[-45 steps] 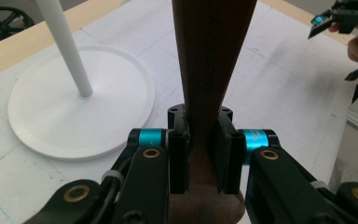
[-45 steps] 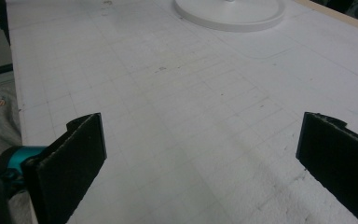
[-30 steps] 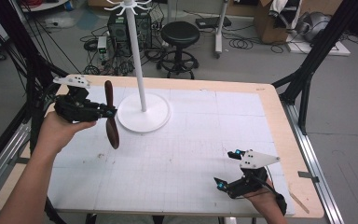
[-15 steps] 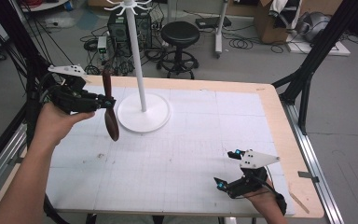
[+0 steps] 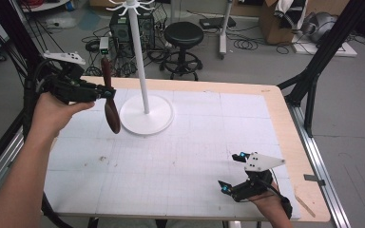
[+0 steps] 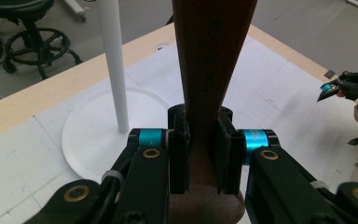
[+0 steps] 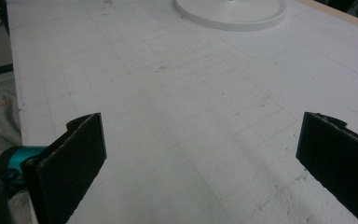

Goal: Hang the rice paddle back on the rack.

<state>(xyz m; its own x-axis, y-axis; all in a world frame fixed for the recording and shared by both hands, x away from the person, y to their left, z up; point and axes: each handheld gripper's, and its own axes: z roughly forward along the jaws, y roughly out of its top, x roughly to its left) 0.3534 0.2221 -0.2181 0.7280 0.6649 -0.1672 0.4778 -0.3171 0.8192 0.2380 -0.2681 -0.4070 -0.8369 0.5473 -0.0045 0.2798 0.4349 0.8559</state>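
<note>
The wooden spoon [image 5: 108,97] is clamped by the left gripper [image 5: 105,91] and held in the air beside the white stand [image 5: 139,57]. Hanging on a hook remains to be done. The right gripper [image 5: 232,172] is kept apart, empty, near the tabletop [image 5: 180,152].

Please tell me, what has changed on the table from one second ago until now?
The left gripper, still clamped on the wooden spoon, has lifted it higher beside the white stand. The right gripper stayed open, low near the table's front edge.
</note>
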